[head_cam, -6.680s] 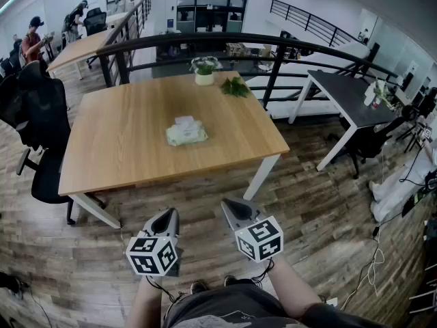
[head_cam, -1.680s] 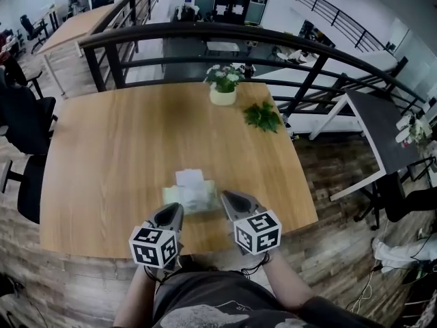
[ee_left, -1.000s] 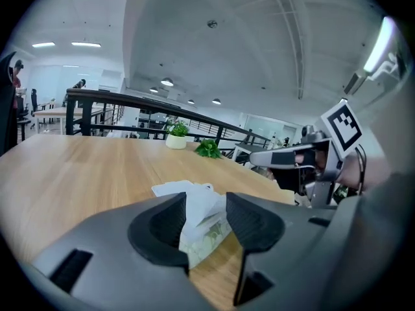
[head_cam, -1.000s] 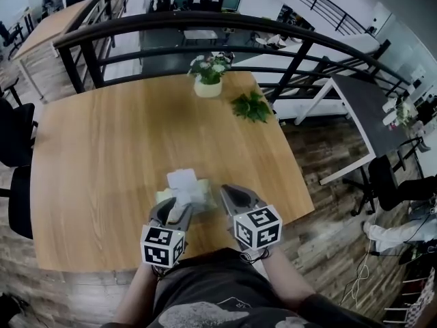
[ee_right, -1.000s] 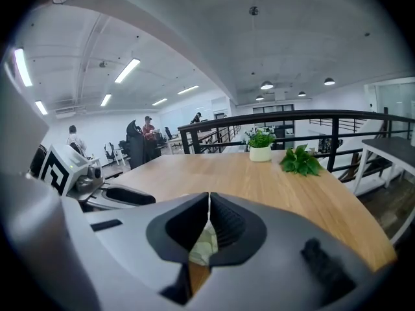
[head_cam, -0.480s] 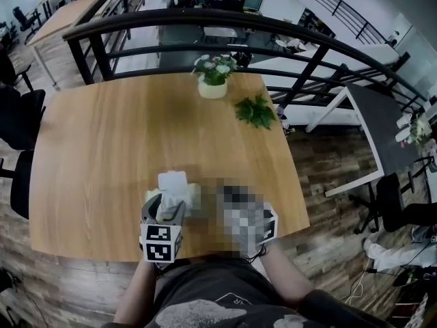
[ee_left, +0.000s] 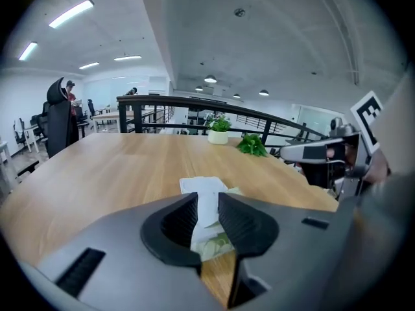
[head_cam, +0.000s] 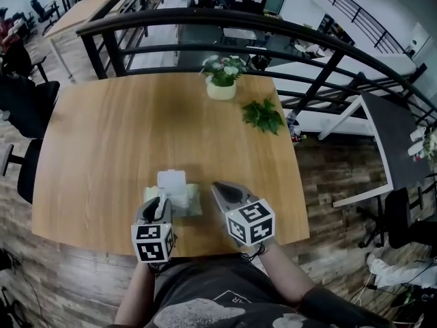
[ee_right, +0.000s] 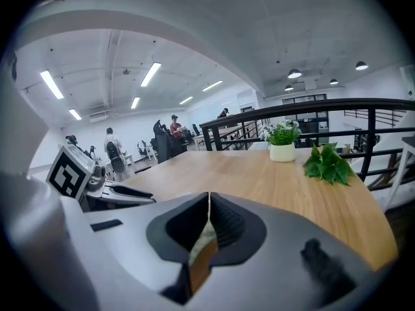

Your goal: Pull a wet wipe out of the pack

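It was an open-plan office: a black railing (head_cam: 205,20) ran past the wooden table (head_cam: 95,149) at twelve o'clock, black office chairs (head_cam: 24,91) stood at nine, more desks (head_cam: 78,9) at eleven, a dark desk (head_cam: 403,139) at three, strip lights (ee_left: 71,13) overhead.

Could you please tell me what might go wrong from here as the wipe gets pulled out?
1. The left gripper has just been closing its jaws with the wipe between them; a shallow hold could slip or tear it.
2. The right gripper is shut beside the pack and does not appear to press on it, so the whole pack may lift with the wipe.
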Demonstrator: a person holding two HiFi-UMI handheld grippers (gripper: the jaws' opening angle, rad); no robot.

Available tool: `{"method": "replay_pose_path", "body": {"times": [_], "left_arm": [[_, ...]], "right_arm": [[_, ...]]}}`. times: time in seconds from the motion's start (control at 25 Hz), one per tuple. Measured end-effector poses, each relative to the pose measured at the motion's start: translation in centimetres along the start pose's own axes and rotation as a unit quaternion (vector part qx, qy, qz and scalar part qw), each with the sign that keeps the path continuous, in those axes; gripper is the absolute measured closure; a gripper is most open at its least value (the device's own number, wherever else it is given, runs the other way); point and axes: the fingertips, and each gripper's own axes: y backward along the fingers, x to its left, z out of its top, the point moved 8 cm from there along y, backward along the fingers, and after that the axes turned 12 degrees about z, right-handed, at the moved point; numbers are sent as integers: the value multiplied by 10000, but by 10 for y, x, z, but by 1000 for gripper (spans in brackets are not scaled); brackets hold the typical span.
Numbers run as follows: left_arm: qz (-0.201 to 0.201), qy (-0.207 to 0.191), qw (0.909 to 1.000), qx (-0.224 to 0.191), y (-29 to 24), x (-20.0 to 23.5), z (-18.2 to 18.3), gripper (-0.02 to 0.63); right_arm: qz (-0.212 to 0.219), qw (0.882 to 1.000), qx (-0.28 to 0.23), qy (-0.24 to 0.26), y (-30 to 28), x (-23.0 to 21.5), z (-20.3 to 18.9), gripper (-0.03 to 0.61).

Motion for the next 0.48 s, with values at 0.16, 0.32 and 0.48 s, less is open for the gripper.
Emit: {"method": "replay_pose_path", "body": {"times": [0.16, 0.32, 0.48], "left_arm": [[223, 93, 9997, 93, 5, 6, -3, 566], [292, 197, 9993, 133, 8, 12, -4, 591], [278, 230, 9992, 146, 9, 18, -4, 598]], "right_arm": [[143, 9999, -10, -10, -1, -2, 1, 554], [293, 9996, 37, 10, -6, 1, -1, 554], [419, 9991, 85, 64, -12, 7, 0, 554]]}}
